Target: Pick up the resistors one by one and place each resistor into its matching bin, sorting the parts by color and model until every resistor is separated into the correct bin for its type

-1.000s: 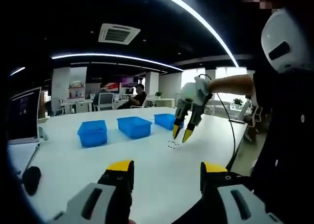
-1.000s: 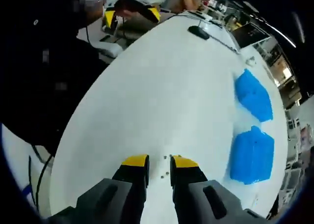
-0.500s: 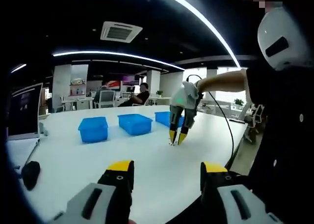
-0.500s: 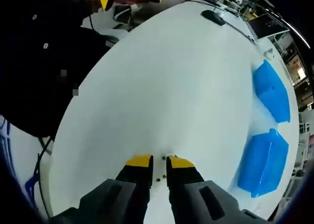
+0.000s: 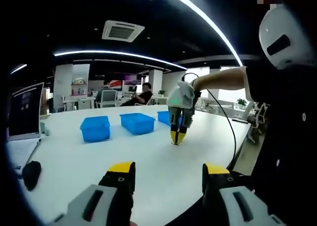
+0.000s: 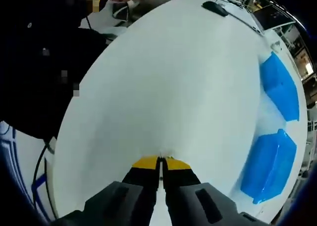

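Right gripper (image 6: 159, 161) pinched closed at white table (image 6: 173, 87); left gripper (image 5: 168, 169) agape; no legible writing.

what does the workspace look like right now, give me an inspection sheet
surface: white table, mostly bare
job's things: three blue bins in a row at the far side; resistors too small to make out
clutter: dark mouse and laptop at the table's left end
grippers: right hand-held gripper tips down at the table, jaws together; left hand-held gripper open, above the near edge
cables: black cable trailing from the right hand-held gripper
surroundings: open office, seated people beyond the table
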Tool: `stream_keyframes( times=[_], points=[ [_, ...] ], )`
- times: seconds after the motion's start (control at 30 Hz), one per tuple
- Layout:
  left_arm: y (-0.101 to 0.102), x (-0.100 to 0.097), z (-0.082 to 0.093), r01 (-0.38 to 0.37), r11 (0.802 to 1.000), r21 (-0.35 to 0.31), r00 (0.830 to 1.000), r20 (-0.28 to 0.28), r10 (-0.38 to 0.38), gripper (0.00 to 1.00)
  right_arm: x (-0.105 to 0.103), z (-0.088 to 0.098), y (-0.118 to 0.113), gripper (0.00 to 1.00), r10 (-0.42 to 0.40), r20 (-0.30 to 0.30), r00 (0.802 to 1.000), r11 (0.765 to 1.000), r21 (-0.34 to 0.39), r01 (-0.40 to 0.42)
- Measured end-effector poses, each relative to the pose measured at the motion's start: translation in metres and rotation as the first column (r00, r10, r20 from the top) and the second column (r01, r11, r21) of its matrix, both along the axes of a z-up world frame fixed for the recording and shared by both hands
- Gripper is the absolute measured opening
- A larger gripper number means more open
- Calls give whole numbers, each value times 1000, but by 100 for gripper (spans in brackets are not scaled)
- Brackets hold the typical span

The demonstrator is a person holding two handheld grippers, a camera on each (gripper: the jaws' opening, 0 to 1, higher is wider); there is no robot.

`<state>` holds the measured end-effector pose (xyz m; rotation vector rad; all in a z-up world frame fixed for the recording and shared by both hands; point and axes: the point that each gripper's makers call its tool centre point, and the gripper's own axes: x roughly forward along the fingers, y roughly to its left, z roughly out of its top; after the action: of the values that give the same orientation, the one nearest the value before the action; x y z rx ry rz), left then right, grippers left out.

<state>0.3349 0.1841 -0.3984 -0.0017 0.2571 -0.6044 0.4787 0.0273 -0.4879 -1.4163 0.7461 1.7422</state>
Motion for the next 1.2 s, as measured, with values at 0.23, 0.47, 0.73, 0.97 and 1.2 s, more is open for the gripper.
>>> stream_keyframes(
  times=[0.23, 0.47, 0.73, 0.97, 1.2],
  points=[
    [0, 3, 3, 5, 1000, -8, 1000, 4, -5, 56, 2, 8, -3, 5, -66, 0, 998, 994, 87, 66],
    [-7, 10, 8, 27, 1000, -10, 1000, 17, -26, 56, -1, 61, -10, 5, -252, -66, 965, 900, 350, 259],
    [-15, 24, 18, 55, 998, -11, 998, 42, -54, 56, 7, 117, -57, 5, -517, -181, 837, 573, 653, 495],
    [-22, 31, 24, 77, 997, 4, 996, 47, -77, 56, 17, 142, -125, 5, -725, -282, 629, 151, 826, 543],
    [-28, 36, 23, 87, 996, 8, 996, 35, -88, 56, -8, 145, -171, 5, -839, -345, 421, -138, 883, 448]
  ],
)
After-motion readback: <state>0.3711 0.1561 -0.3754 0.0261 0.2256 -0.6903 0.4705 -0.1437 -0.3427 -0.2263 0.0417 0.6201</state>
